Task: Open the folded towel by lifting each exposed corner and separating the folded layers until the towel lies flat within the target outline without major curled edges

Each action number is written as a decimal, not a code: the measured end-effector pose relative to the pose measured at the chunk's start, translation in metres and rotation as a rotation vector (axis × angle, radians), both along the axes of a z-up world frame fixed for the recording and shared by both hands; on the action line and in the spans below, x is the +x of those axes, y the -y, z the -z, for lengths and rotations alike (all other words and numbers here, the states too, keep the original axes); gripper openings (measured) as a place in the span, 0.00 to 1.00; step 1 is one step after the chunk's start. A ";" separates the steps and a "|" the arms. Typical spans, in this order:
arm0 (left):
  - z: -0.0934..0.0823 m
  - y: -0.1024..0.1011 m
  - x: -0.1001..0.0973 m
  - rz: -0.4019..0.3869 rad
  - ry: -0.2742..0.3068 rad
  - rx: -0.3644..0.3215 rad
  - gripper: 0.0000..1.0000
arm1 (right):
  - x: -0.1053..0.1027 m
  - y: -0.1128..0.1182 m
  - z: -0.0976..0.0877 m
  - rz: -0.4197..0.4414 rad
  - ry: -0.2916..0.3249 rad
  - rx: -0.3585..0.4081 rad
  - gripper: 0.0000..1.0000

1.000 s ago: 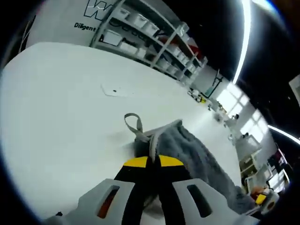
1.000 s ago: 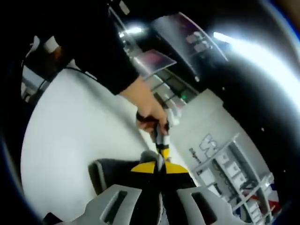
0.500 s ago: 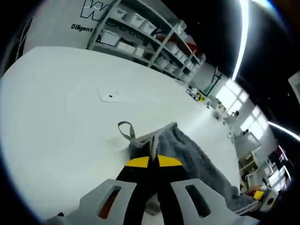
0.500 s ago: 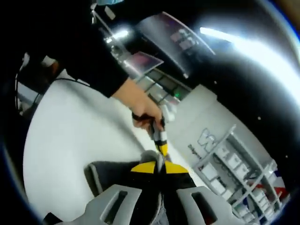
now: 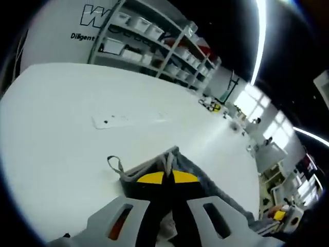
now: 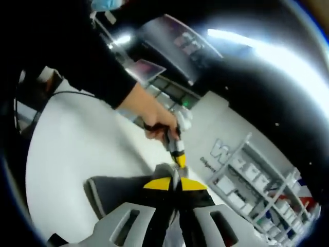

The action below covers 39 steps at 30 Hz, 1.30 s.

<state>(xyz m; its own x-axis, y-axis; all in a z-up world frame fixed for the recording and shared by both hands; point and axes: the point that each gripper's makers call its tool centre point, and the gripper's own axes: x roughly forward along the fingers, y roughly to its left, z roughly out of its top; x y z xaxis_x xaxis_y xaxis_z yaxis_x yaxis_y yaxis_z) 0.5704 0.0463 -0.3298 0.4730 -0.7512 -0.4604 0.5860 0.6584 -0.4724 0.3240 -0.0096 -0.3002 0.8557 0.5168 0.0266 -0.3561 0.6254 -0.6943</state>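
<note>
- Left gripper view, nearest: left gripper [image 5: 165, 172] with its yellow-tipped jaws pressed together on a light hemmed edge of the towel [image 5: 205, 182].
- Grey towel bunched just past the jaws, trailing off toward the lower right of that view, lifted at the pinch and otherwise lying on the white table [image 5: 67, 149].
- Small fabric loop [image 5: 114, 163] sticking out from the towel's corner, just left of the jaws, resting on or just above the table.
- Further out on the table, a faint pale patch with a dark dot [image 5: 105, 122], well apart from the towel.
- Beyond the table's far edge, shelves [image 5: 154, 49] loaded with white bins against a white wall with dark lettering; bright windows to the right.
- Right gripper view, nearest: right gripper [image 6: 175, 182], yellow tips closed tight on a fold of the towel [image 6: 115, 188].
- Dark grey towel spreading left from that pinch, one light-edged corner lying low on the table [image 6: 67, 164].
- Just past the right gripper's tips, the left gripper [image 6: 180, 160] coming in from above, its yellow tip meeting the same raised part of the towel; touching or merely very close to the right tips, hard to say.
- Behind it, a hand [image 6: 151, 116] wrapped round the handle, dark sleeve [image 6: 87, 67] running up to the left.
- Farthest, shelves [image 6: 252, 190] and a white wall with lettering.
</note>
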 end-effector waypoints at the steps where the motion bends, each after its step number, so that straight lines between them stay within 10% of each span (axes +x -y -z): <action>1: -0.002 0.003 -0.001 0.003 0.002 0.000 0.02 | 0.000 0.002 -0.002 0.003 0.003 0.000 0.00; 19: -0.038 0.070 0.008 0.009 0.048 -0.041 0.02 | 0.003 0.077 -0.030 0.158 0.048 0.141 0.00; 39: -0.035 0.179 0.018 0.084 0.033 -0.082 0.02 | 0.010 0.155 -0.009 0.312 -0.017 0.204 0.00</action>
<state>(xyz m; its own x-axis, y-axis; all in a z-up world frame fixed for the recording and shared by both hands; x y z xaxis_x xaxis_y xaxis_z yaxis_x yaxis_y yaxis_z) 0.5884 -0.1324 -0.2950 0.4206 -0.8236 -0.3805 0.6539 0.5659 -0.5021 0.3345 -0.1646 -0.2913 0.9725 0.2162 0.0870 -0.1364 0.8309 -0.5395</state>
